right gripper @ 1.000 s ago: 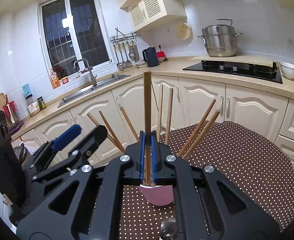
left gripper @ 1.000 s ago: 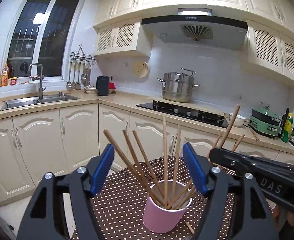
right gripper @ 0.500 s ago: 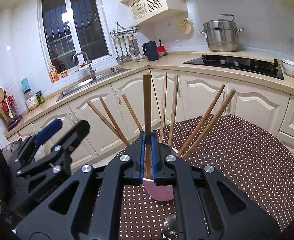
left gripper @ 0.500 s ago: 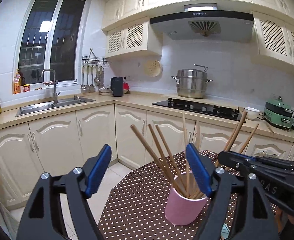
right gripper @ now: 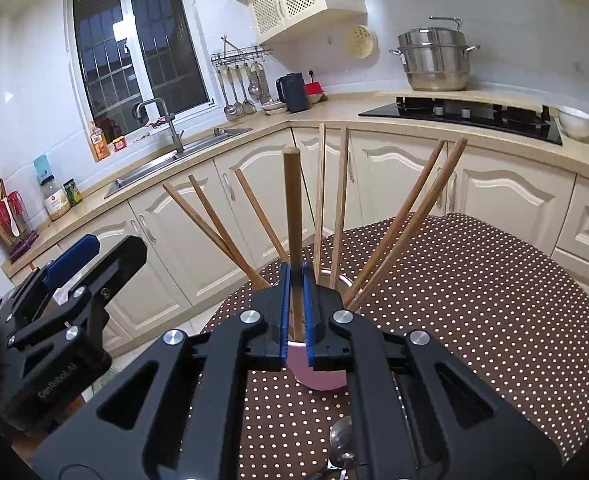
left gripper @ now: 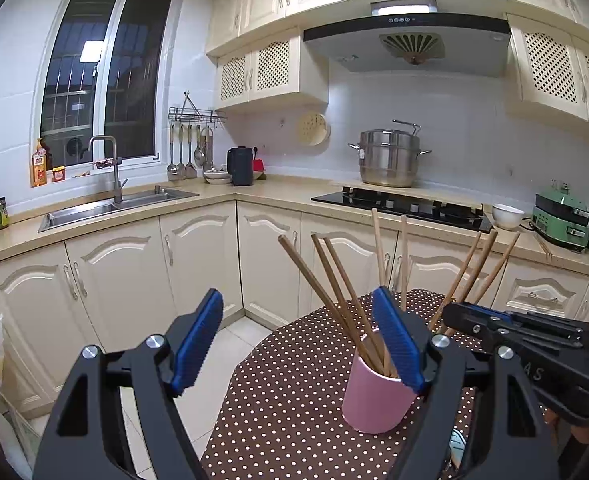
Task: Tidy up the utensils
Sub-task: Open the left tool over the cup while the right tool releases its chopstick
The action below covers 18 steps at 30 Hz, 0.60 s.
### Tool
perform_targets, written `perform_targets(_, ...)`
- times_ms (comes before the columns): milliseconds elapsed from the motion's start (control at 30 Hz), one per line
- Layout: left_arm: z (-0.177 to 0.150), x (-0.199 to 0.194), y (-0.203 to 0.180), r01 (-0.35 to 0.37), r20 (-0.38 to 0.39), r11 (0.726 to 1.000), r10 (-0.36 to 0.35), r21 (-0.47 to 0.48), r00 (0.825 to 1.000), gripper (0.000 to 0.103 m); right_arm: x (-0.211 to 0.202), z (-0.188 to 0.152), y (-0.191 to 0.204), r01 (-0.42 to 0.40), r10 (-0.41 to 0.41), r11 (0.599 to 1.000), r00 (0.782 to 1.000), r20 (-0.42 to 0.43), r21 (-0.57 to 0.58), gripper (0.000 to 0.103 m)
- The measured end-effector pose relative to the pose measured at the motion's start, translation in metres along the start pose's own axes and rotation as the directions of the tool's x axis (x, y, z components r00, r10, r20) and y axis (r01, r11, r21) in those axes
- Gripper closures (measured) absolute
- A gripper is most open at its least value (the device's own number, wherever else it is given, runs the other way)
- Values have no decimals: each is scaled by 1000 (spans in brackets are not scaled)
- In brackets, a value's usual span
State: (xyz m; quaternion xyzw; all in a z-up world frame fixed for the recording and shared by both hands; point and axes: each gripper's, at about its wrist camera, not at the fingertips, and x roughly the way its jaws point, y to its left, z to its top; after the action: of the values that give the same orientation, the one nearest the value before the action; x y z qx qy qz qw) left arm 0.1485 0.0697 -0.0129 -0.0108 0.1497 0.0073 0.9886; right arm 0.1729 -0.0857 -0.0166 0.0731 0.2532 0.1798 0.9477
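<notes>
Cream kitchen cabinets and a dark window fill the background behind a table (right gripper: 474,280) in brown polka-dot cloth. Low in the right wrist view, the right hand-held gripper (right gripper: 296,312) is pressed together on one upright chopstick (right gripper: 293,208), directly over a pink cup (left gripper: 374,404) holding more chopsticks (left gripper: 334,292). At the lower centre of the left wrist view, the left hand-held gripper (left gripper: 294,344) has just been opening; its jaws are spread with nothing between them, the cup behind its right finger.
</notes>
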Motion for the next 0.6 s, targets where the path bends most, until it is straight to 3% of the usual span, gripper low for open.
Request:
perform_targets(133, 1, -7, 1, -1, -4, 1000, 1, 0, 1000, 28, -8, -1, 3, -2, 2, 1000, 1000, 5, -3, 95)
perform_targets(200, 2, -11, 2, 0, 0, 1000, 0, 2, 1000, 28, -12, -1, 3, 2, -2, 1000, 1000, 9, 0, 88)
perform_targets(267, 3, -16, 2, -1, 3, 1000, 1, 3, 1000, 28, -17, -1, 0, 8, -8, 1000, 1000, 21, 13, 62)
perform_targets(300, 3, -17, 2, 0, 3, 1000, 0, 4, 1000, 28, -21, -1, -2, 7, -8, 1000, 999, 32, 20, 57)
perform_targets(600, 4, -36, -4, 8, 1, 1000, -8, 21, 1000, 27, -50, -8, -4, 21, -22, 1000, 998, 67, 22, 56)
